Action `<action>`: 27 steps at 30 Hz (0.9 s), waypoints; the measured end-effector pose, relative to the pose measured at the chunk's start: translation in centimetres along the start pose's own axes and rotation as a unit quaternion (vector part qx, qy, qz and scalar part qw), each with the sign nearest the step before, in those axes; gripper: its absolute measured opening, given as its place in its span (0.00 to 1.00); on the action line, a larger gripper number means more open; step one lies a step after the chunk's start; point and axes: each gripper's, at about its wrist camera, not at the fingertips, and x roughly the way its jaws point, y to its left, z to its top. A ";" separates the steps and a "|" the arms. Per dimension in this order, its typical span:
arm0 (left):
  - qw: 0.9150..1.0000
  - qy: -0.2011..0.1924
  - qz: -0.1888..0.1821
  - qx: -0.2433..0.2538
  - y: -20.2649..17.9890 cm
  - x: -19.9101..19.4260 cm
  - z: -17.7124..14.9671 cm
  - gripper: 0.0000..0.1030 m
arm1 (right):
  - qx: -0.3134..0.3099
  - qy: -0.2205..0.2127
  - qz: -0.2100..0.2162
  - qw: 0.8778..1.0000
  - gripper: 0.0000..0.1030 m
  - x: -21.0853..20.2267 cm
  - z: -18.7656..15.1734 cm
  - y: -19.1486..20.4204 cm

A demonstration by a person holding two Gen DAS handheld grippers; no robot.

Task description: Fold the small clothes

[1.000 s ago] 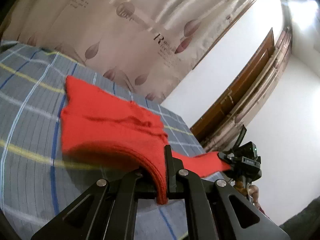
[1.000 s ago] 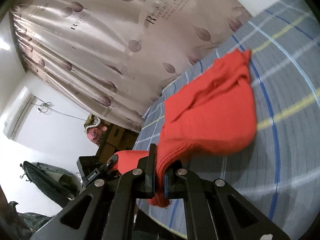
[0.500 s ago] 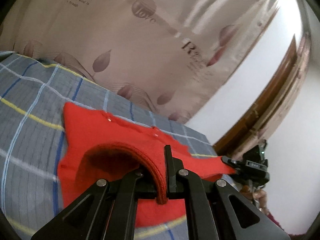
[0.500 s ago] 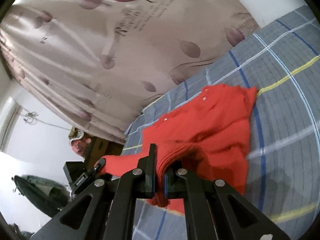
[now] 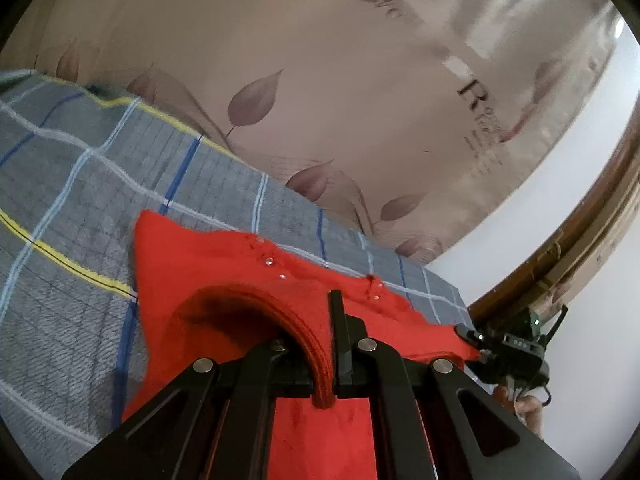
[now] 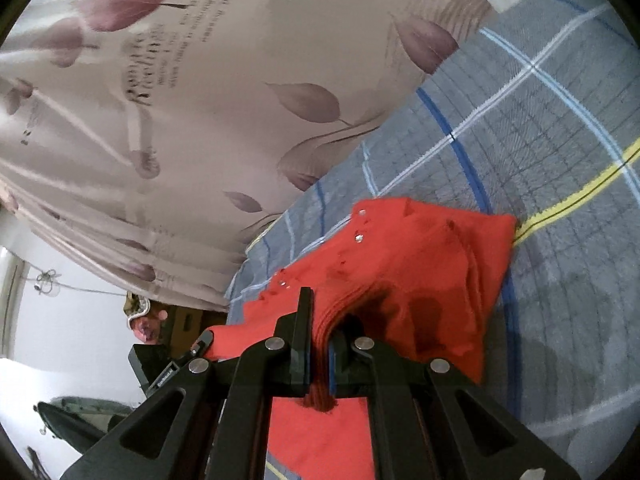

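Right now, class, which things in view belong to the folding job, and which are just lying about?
Belongs to the job:
red garment
left gripper, shut on it
right gripper, shut on it
checked blanket, the folding surface

Just about:
leaf-print curtain
wooden door frame

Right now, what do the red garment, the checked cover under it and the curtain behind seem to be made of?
Red garment: looks like knit, ribbed at its pinched edge, small shiny studs. Checked cover: soft, fuzzy grey fabric, probably fleece or towelling, matte. Curtain: smooth satin-like cloth, glossy streaks, printed leaves.
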 end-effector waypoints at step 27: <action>0.994 0.067 0.066 0.054 4.1 -5.3 -4.6 0.80 | -0.152 0.053 -0.134 0.978 0.41 -4.5 -11.1 0.2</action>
